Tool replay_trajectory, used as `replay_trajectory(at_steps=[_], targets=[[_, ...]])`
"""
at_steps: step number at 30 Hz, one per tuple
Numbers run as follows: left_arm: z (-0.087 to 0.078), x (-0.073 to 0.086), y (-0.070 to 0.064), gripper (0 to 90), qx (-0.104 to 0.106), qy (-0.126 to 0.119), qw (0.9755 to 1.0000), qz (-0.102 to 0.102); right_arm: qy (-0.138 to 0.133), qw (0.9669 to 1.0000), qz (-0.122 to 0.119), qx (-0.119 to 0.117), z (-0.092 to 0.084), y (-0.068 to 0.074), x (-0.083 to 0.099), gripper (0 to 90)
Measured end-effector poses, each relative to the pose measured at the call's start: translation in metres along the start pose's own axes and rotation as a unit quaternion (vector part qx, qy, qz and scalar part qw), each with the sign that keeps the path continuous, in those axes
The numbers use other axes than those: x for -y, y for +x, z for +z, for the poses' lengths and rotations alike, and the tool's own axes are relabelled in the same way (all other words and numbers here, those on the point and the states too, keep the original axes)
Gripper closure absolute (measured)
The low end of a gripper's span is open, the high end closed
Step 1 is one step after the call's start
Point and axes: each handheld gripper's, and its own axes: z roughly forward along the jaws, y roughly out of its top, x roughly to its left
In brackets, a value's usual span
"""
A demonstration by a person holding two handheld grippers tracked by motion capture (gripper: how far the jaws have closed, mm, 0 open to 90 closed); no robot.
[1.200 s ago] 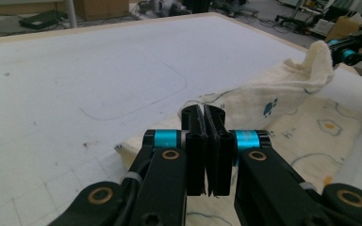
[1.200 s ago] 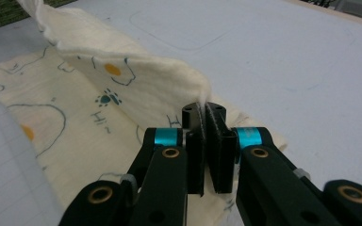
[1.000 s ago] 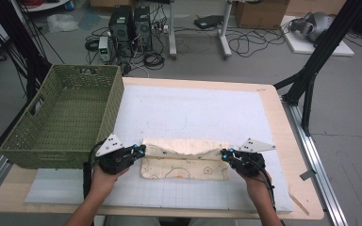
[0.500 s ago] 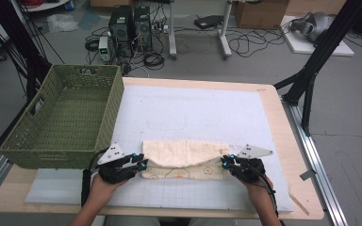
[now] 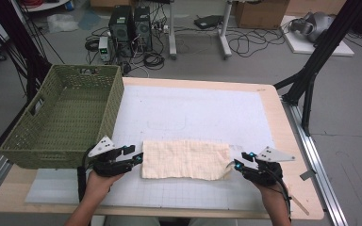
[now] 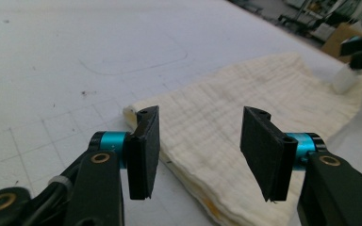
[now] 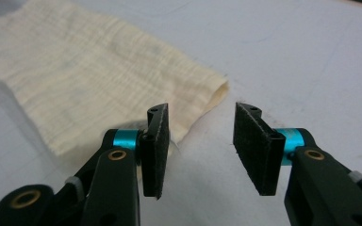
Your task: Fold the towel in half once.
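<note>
Presently: folded cloth (image 5: 186, 159) lies flat between both tongs, long axis running gripper to gripper | left gripper (image 5: 136, 158) at its left end, jaws just opened, apart, pads off fabric | right gripper (image 5: 235, 165) just beside its right end, jaws just opened, nothing gripped | both hands low, tongs pointing inward.

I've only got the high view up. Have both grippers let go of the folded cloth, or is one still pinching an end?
Observer: The left gripper is open in its own view; the cloth lies flat past its jaws, unpinched.
Operator: And the right one?
Observer: The right gripper is open too, with the cloth's corner just ahead of one jaw.
Operator: Is the fold tidy?
Observer: From the left gripper view, stacked layers show along the near edge, with a yellow tint low down.
</note>
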Motion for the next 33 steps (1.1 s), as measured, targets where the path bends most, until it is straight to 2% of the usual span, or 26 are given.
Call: replay_trajectory(at_steps=[5, 6, 7, 9, 10, 12, 14, 15, 17, 19, 21, 23, 25, 26, 27, 28, 30, 33], targets=[[0.022, -0.01, 0.006, 51.5, -0.025, 0.027, 0.9993, -0.004, -0.022, 0.9996, 0.017, -0.001, -0.002, -0.004, -0.003, 54.6], [0.026, -0.012, 0.007, 52.7, -0.024, 0.033, 0.9992, 0.002, -0.022, 0.9995, 0.021, -0.01, 0.0, -0.002, -0.005, 56.7], [0.03, -0.014, 0.006, 58.2, -0.025, 0.043, 0.9987, 0.016, -0.02, 0.9995, 0.015, -0.018, 0.004, 0.0, -0.005, 60.4], [0.038, -0.014, 0.002, 69.4, -0.017, 0.059, 0.9976, 0.032, -0.001, 0.9987, 0.003, -0.05, 0.013, 0.008, -0.004, 71.1], [0.041, -0.013, -0.001, 73.5, -0.013, 0.071, 0.9965, 0.042, 0.012, 0.9978, -0.01, -0.064, 0.019, 0.012, -0.003, 74.5], [0.048, -0.011, -0.003, 75.8, -0.02, 0.092, 0.9936, 0.061, 0.041, 0.9952, -0.026, -0.085, 0.031, 0.02, -0.001, 75.3], [0.053, -0.008, -0.004, 76.2, -0.044, 0.117, 0.9894, 0.075, 0.067, 0.9932, -0.036, -0.088, 0.041, 0.024, 0.001, 74.5], [0.054, -0.007, -0.004, 76.1, -0.054, 0.12, 0.9881, 0.079, 0.08, 0.9921, -0.042, -0.088, 0.045, 0.025, 0.002, 73.3], [0.055, -0.008, -0.006, 76.7, -0.074, 0.12, 0.986, 0.089, 0.079, 0.9922, -0.04, -0.088, 0.046, 0.025, 0.001, 70.1], [0.055, -0.011, -0.007, 76.0, -0.092, 0.125, 0.9832, 0.097, 0.057, 0.9943, -0.034, -0.083, 0.043, 0.022, -0.005, 65.8], [0.055, -0.013, -0.006, 71.7, -0.104, 0.121, 0.9829, 0.092, 0.032, 0.9972, -0.022, -0.064, 0.042, 0.014, -0.013, 58.9], [0.055, -0.017, -0.003, 67.4, -0.114, 0.106, 0.9839, 0.088, 0.019, 0.999, -0.006, -0.039, 0.046, 0.005, -0.02, 53.6], [0.056, -0.023, 0.002, 62.9, -0.113, 0.085, 0.9868, 0.078, 0.023, 0.9997, 0.004, -0.008, 0.055, -0.003, -0.027, 47.0], [0.058, -0.025, 0.004, 60.7, -0.117, 0.083, 0.9866, 0.078, 0.025, 0.9996, 0.007, 0.005, 0.061, -0.008, -0.03, 44.6], [0.061, -0.026, 0.006, 58.1, -0.121, 0.079, 0.9872, 0.067, 0.027, 0.9994, 0.011, 0.017, 0.067, -0.012, -0.032, 41.9], [0.064, -0.027, 0.01, 55.9, -0.117, 0.084, 0.9875, 0.064, 0.03, 0.9991, 0.017, 0.024, 0.073, -0.016, -0.034, 41.8], [0.069, -0.025, 0.015, 52.8, -0.112, 0.087, 0.9889, 0.045, 0.044, 0.9984, 0.032, 0.014, 0.086, -0.022, -0.035, 42.2], [0.075, -0.02, 0.019, 52.3, -0.097, 0.11, 0.9886, 0.035, 0.083, 0.9963, 0.022, 0.0, 0.101, -0.024, -0.032, 48.7]])
